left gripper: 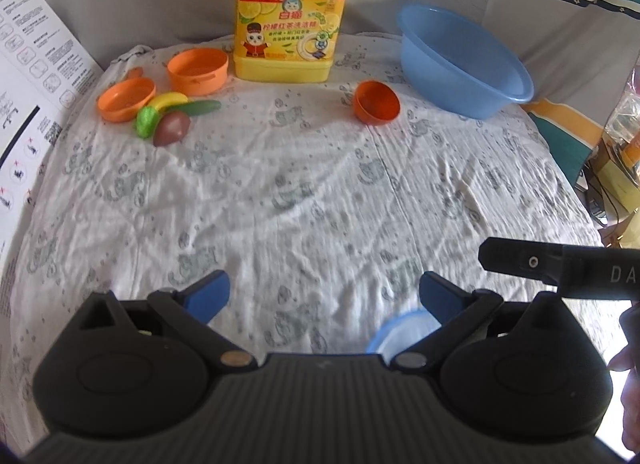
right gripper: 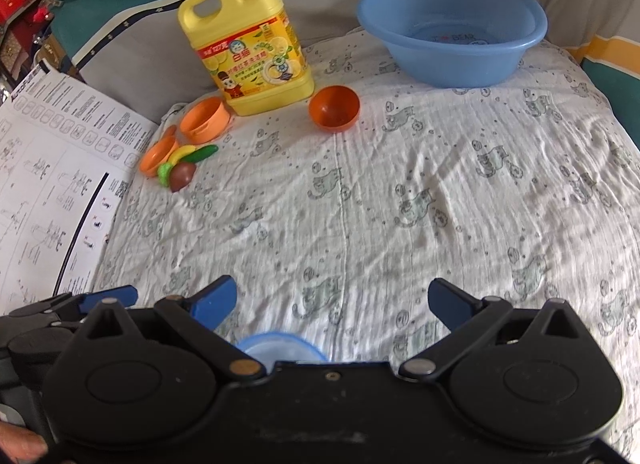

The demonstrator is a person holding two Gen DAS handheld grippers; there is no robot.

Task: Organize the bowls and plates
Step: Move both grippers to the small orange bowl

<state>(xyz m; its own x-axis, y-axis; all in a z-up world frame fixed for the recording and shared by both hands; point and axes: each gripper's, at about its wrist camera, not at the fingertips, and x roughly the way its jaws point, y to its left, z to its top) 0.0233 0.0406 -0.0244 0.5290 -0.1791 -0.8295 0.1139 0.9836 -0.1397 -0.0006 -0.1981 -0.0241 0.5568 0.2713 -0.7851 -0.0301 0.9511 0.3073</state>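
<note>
Fingers of left gripper (left gripper: 324, 296) and right gripper (right gripper: 332, 304) spread, empty; orange bowl (right gripper: 334, 108) far ahead, nearer right; blue basin (right gripper: 452, 24) beyond.

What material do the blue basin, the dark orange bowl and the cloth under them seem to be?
Blue basin: likely plastic, smooth and slightly glossy, with a thin rolled rim and light showing through its wall. Dark orange bowl: probably plastic too, uniform colour, soft sheen inside. Cloth: woven fabric, perhaps cotton gauze, matte and wrinkled, printed with grey cats.
</note>
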